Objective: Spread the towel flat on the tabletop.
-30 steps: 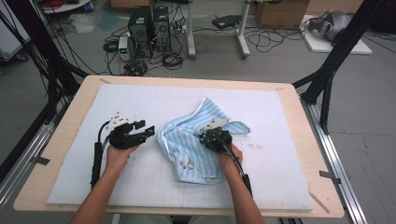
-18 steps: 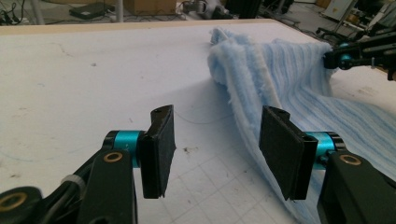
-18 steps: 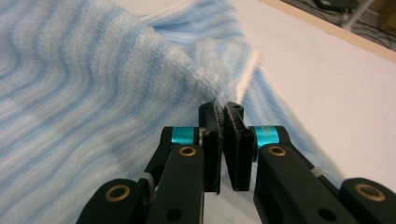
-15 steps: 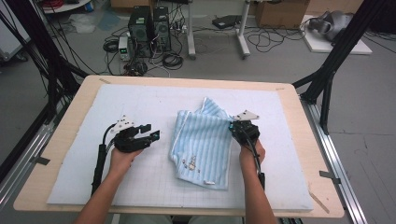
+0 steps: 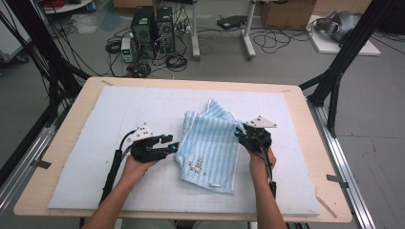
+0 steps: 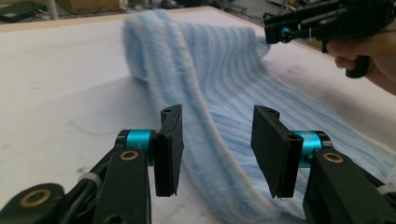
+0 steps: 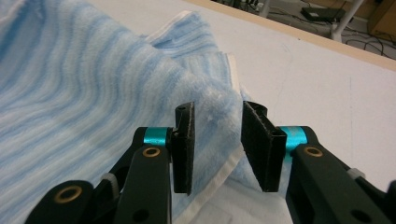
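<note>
A light blue striped towel [image 5: 210, 145] lies folded and rumpled on the white mat, with a small printed figure near its front. My left gripper [image 5: 170, 143] is open just left of the towel's left edge; in the left gripper view the towel [image 6: 219, 70] stretches away beyond the spread jaws of my left gripper [image 6: 217, 149]. My right gripper [image 5: 238, 134] sits at the towel's right edge. Its jaws stand apart, and a raised fold of towel [image 7: 93, 93] with a white hem sits between them at my right gripper [image 7: 218, 140]. The right gripper [image 6: 327, 23] also appears far off in the left gripper view.
The white gridded mat [image 5: 95, 124] covers a wooden table [image 5: 305, 119]. Black frame legs [image 5: 334, 71] stand at the table's back corners, and computers and cables [image 5: 153, 28] lie on the floor behind. Bare mat lies left and right of the towel.
My right gripper has dragged the towel's top layer to the right, spreading the crumpled cloth into a flatter fold. The left gripper has shifted slightly right, toward the towel's left edge.
</note>
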